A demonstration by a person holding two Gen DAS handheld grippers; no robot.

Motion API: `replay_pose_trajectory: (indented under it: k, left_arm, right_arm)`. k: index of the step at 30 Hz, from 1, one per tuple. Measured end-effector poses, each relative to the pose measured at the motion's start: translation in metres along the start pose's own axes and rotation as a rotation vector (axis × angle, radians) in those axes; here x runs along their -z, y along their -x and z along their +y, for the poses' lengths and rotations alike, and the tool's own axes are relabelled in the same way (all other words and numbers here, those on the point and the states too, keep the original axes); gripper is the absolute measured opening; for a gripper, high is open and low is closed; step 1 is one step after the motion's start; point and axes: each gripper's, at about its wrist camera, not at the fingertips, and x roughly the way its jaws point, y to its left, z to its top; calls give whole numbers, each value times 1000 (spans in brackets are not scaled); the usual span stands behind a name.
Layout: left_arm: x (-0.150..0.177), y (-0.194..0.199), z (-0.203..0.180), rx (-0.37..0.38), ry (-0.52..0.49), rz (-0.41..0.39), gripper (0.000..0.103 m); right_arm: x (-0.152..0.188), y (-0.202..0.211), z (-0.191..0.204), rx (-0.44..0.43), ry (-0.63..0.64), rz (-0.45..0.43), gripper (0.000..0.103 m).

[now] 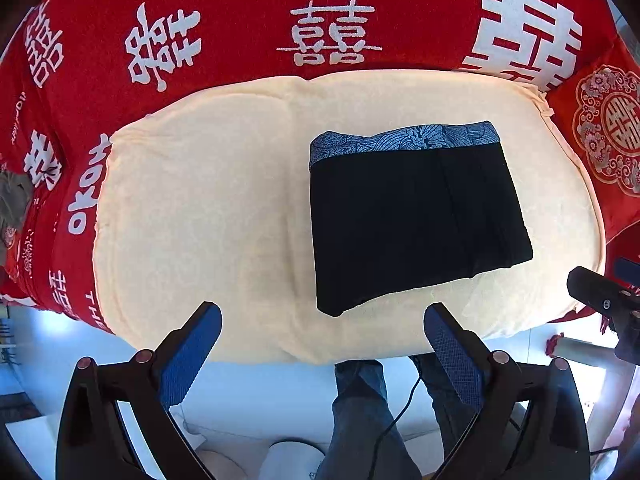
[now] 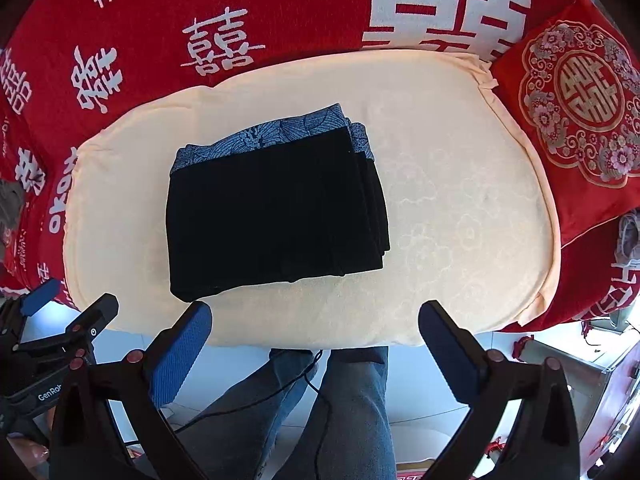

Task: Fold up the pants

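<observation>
The black pants (image 1: 416, 216) lie folded into a compact rectangle on a cream mat (image 1: 200, 200), with the blue patterned waistband (image 1: 404, 142) on the far edge. They also show in the right wrist view (image 2: 276, 212), with stacked layers along their right side. My left gripper (image 1: 322, 320) is open and empty, held above the mat's near edge, short of the pants. My right gripper (image 2: 314, 318) is open and empty, also at the near edge. The right gripper also shows at the right of the left wrist view (image 1: 608, 300), and the left gripper at the left of the right wrist view (image 2: 60, 320).
The mat (image 2: 460, 200) lies on a red cover with white characters (image 1: 240, 20). A red embroidered cushion (image 2: 576, 104) sits at the right. The person's jeans-clad legs (image 2: 352, 408) and a black cable (image 2: 304, 380) are below, over a pale floor.
</observation>
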Motion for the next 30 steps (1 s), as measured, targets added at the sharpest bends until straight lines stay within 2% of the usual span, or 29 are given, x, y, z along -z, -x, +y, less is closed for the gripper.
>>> replay_pose_trajectory:
  k: [11,30]
  left_arm:
    - [8,7,-2,-6,21,-5,101]
    - [5,10,-4,-13,8,-10,101]
  right_arm:
    - [-5,5,12,15,66,12,103]
    - [-3,2,20,32,92,24,103]
